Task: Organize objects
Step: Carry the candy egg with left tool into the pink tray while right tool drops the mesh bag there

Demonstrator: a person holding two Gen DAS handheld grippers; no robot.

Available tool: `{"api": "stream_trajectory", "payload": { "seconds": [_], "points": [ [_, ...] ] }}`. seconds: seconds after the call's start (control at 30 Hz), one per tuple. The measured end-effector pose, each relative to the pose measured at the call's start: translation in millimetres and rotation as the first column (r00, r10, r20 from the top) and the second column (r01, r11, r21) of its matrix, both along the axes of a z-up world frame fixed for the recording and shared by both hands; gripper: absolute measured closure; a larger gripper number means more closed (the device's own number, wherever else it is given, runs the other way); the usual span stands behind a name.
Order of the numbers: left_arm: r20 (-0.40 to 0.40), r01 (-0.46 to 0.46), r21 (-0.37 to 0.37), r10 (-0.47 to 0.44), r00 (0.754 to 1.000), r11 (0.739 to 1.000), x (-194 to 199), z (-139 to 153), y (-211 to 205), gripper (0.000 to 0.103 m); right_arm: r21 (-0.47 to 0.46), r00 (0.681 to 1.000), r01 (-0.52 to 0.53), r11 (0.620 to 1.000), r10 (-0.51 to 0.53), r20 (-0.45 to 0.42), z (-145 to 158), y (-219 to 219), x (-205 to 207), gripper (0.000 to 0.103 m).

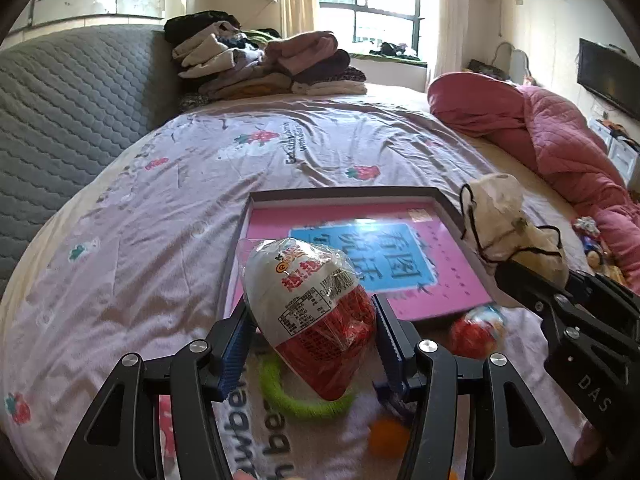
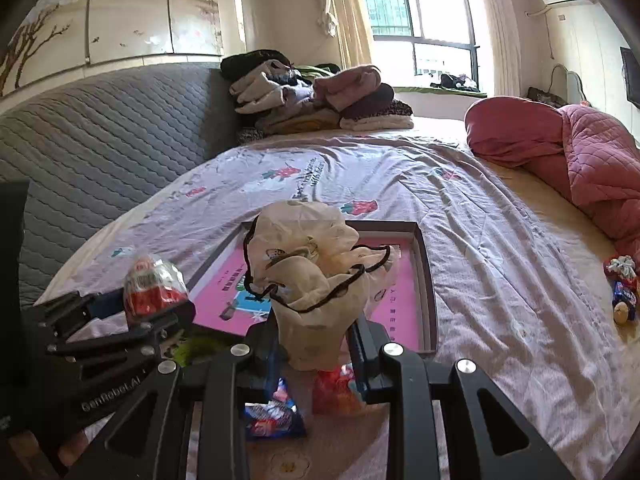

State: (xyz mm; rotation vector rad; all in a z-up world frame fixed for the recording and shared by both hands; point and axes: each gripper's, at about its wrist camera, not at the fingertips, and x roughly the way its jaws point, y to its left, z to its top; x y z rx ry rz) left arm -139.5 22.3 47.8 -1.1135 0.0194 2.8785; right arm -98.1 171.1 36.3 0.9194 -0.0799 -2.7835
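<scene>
My left gripper [image 1: 310, 332] is shut on a red and white egg-shaped snack in clear wrap [image 1: 310, 312], held above the bed; it also shows in the right wrist view [image 2: 154, 286]. My right gripper [image 2: 314, 334] is shut on a cream fabric pouch with black trim [image 2: 308, 272], seen in the left wrist view [image 1: 508, 220] too. Both hover at the near edge of a dark-framed shallow box with a pink lining [image 1: 264, 216], which also shows in the right wrist view [image 2: 424, 276].
On the sheet below lie a green ring [image 1: 280, 396], a second red egg snack [image 1: 476, 330], an orange ball [image 1: 388, 436] and a blue snack packet [image 2: 274, 416]. Small toys [image 2: 622, 288] lie far right. Folded clothes [image 1: 260, 64] and a pink quilt [image 1: 540, 132] sit behind.
</scene>
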Motion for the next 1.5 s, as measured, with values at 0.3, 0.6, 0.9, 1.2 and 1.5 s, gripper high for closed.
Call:
{"api": "stream_trajectory", "payload": {
  "seconds": [0.3,0.6,0.9,1.2,1.5],
  "points": [
    [0.068,0.003,0.005,-0.003,0.998,1.0,-53,-19,-8,0.045,0.041,0.998,0.003,0.999,-0.005,0.069,-16,-1,-41,0.074],
    [0.151,0.002,0.009,-0.004,0.988,1.0,-93,-44,-12,0.045,0.08,0.985,0.015,0.997,-0.029,0.17,-44,8,-78,0.074],
    [0.216,-0.014,-0.005,0.015,0.976,1.0,-118,-68,-24,0.045,0.121,0.965,0.038,0.992,-0.068,0.253,-69,20,-102,0.074],
    [0.236,0.014,-0.029,-0.006,0.972,0.999,-129,-83,-24,0.044,0.118,0.95,0.051,0.992,-0.084,0.301,-84,26,-112,0.073],
    [0.25,0.034,0.009,-0.035,0.968,0.999,-123,-80,-23,0.043,0.115,0.952,0.053,0.992,-0.086,0.295,-80,26,-111,0.06]
  ]
}}
